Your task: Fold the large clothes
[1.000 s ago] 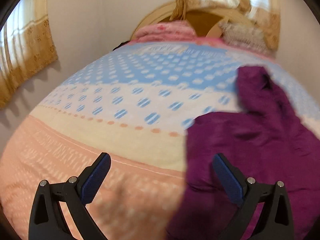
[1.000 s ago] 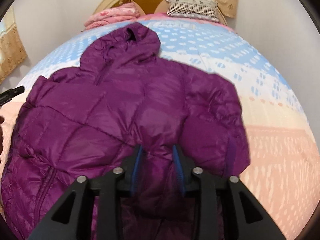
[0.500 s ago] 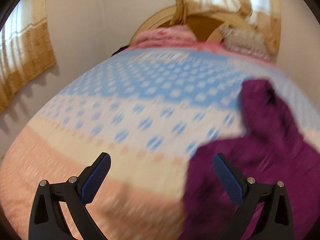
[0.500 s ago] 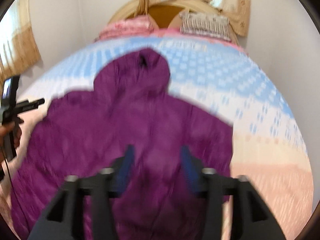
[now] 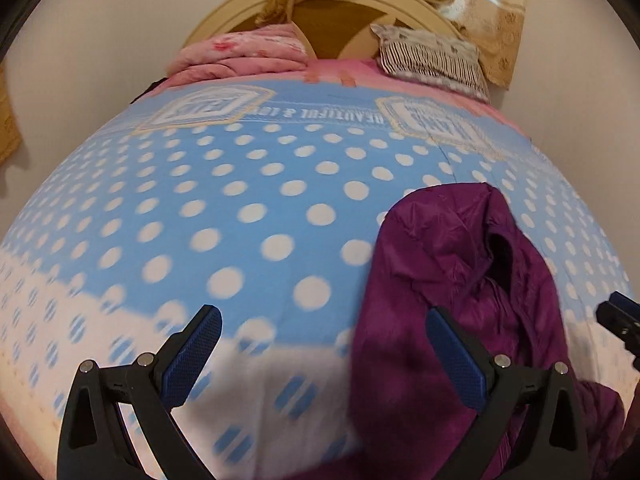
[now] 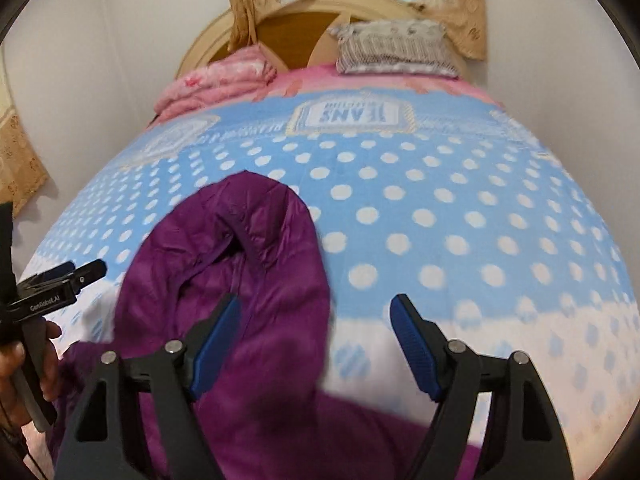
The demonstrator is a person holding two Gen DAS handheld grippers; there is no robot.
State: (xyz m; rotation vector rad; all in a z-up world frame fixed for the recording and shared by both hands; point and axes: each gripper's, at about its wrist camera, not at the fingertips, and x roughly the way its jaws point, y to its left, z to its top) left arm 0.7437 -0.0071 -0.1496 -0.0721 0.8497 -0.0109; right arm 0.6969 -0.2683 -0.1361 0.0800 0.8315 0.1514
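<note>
- You have a wide bed (image 5: 280, 208) before you, spread with a blue cover with white polka dots that turns white with blue striped dots nearer you.
- A printed band with framed labels runs across the cover near the head end.
- A purple quilted puffer jacket with a hood (image 6: 240, 280) lies directly on the cover, hood pointing toward the headboard.
- At the head end you see a pink sheet, with a folded pink floral blanket (image 5: 244, 54) on the left.
- A striped grey-and-white pillow (image 6: 394, 50) rests on the right, against the rounded wooden headboard (image 6: 288, 36).
</note>
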